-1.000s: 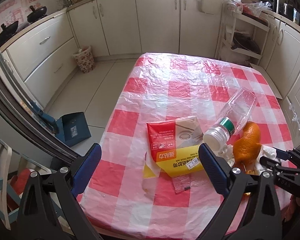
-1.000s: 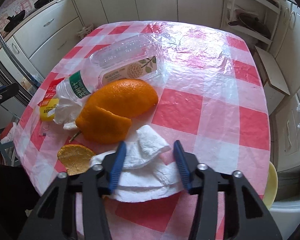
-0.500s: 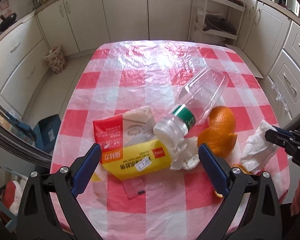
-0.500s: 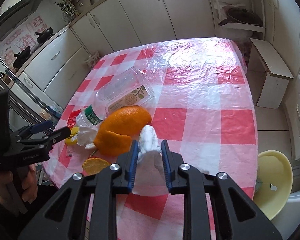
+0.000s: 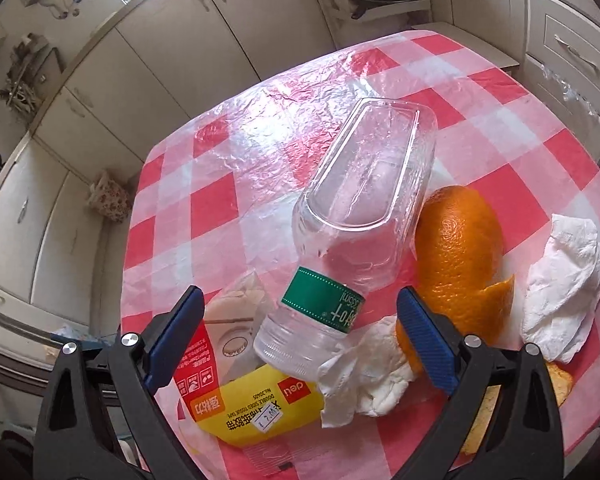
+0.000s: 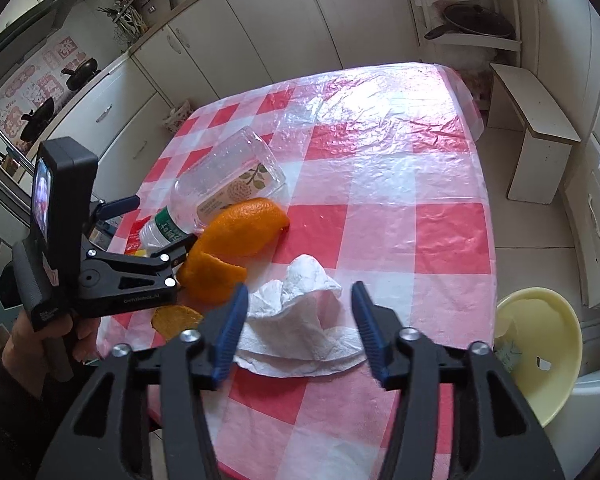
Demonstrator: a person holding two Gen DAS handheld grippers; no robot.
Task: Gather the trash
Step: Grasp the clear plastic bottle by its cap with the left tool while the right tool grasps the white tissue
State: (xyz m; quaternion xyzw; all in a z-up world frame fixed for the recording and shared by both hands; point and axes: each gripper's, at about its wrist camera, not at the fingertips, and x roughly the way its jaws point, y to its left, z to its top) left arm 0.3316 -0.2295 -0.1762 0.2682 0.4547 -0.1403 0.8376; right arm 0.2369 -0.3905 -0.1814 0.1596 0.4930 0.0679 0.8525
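Observation:
A clear plastic bottle (image 5: 364, 208) with a green label lies on the red-checked table (image 5: 260, 140). Its neck sits between the fingers of my open left gripper (image 5: 300, 338), untouched. Under the neck lie a yellow-and-red tape package (image 5: 244, 396) and a small crumpled tissue (image 5: 364, 376). A large orange peel (image 6: 240, 232) rests beside the bottle (image 6: 228, 176), with a smaller peel piece (image 6: 176, 318) near the table's edge. My right gripper (image 6: 300, 332) hangs over a white tissue (image 6: 300, 320). Its jaws are opening, and the tissue lies loose between them. The left gripper (image 6: 156, 222) shows at the left.
A pale yellow basin (image 6: 540, 344) stands off the table's near right corner. A white stool (image 6: 536, 120) is beyond the right edge. A floral basket (image 5: 108, 200) sits on the floor by the cabinets. The table's far half (image 6: 380, 120) holds only wrinkled plastic cover.
The right gripper's jaws, pinched on the tissue half a second ago, have spread and the tissue lies on the table. The left gripper has rolled and come down close over the bottle's neck.

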